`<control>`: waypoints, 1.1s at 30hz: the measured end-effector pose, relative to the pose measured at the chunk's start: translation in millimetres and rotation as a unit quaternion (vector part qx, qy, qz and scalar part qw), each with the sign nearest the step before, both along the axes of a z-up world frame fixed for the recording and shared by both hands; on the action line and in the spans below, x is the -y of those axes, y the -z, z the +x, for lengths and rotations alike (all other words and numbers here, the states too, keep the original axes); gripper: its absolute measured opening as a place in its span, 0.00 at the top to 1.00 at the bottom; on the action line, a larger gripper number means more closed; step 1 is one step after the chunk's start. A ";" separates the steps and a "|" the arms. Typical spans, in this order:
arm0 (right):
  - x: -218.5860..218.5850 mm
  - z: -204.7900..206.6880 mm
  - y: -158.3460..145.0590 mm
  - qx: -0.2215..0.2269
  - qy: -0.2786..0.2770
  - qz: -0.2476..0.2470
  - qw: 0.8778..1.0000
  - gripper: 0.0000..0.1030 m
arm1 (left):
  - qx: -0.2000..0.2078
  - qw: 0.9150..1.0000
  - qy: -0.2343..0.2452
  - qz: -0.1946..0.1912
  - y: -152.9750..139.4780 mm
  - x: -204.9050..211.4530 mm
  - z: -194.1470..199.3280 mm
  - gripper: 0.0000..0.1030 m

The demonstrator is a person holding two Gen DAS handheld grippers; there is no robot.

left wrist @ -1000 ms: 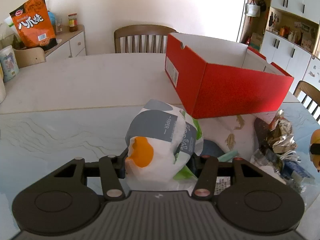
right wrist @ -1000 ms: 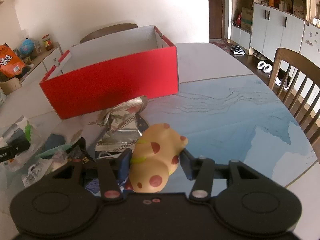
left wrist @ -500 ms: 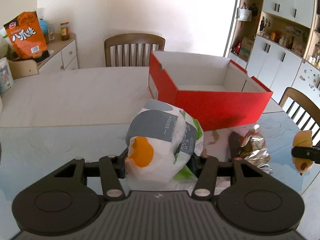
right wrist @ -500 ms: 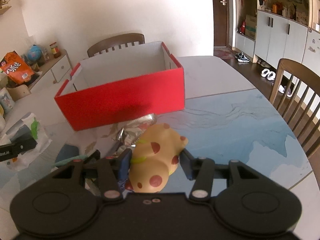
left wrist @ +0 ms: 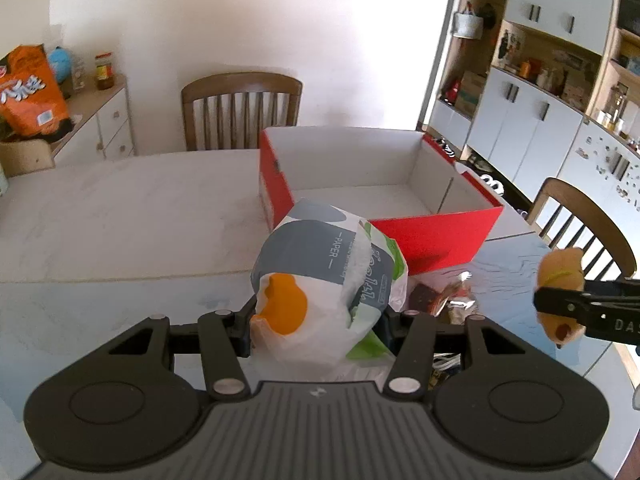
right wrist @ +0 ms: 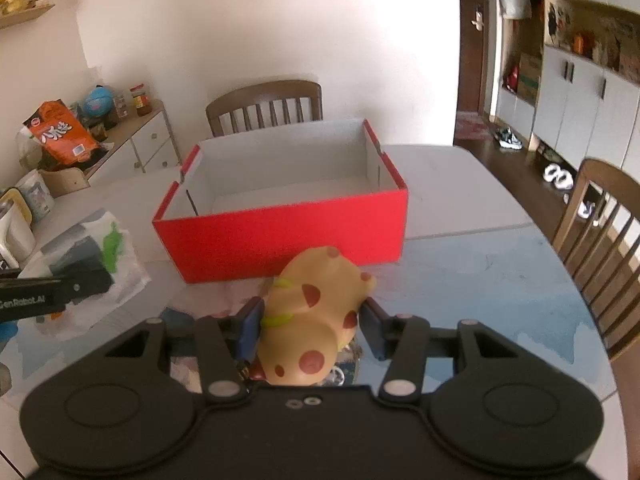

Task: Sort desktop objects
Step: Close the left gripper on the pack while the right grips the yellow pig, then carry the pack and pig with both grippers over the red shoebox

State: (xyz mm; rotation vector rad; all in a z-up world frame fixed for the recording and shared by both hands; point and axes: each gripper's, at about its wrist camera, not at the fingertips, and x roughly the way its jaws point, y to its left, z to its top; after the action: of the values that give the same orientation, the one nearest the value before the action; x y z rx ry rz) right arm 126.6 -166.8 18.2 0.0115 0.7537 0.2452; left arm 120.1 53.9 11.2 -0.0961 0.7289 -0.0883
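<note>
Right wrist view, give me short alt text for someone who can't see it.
The right gripper is shut on a tan toy with red spots, held in front of an open, empty red box on a table. At far left, the left gripper holds a tissue pack.

Tissue pack (left wrist: 320, 296): white-grey wrapper, orange spot, held aloft. Plush toy (right wrist: 316, 320): tan, red-spotted, held aloft. Shoebox (right wrist: 288, 232): red, open, empty, upright on table (right wrist: 480, 280). Foil wrappers (left wrist: 452, 300): crumpled, before shoebox.
</note>
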 end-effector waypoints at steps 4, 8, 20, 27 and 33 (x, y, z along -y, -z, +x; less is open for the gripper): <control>-4.5 6.9 -7.8 0.002 -0.006 0.003 1.000 0.50 | 0.004 1.000 0.013 -0.004 -6.8 5.2 4.2 0.49; -9.2 15.0 -13.9 0.001 -0.009 0.002 1.000 0.50 | 0.007 1.000 0.022 -0.009 -12.1 9.4 10.8 0.49; -21.7 43.6 -34.5 0.011 -0.022 -0.008 1.000 0.50 | 0.015 0.999 0.047 -0.007 -28.9 22.6 44.1 0.49; -33.1 67.9 -43.9 0.014 -0.034 -0.016 0.999 0.50 | 0.014 0.998 0.059 0.001 -38.4 25.8 71.7 0.48; -42.2 90.2 -47.4 0.015 -0.039 -0.026 0.999 0.50 | 0.009 0.998 0.065 0.003 -42.4 22.1 96.2 0.48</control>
State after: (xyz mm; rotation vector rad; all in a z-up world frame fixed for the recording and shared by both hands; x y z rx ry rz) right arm 216.8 -124.6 65.6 -0.0717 0.7313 0.2989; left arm 216.3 31.7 53.6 -0.0414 0.7164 -0.2102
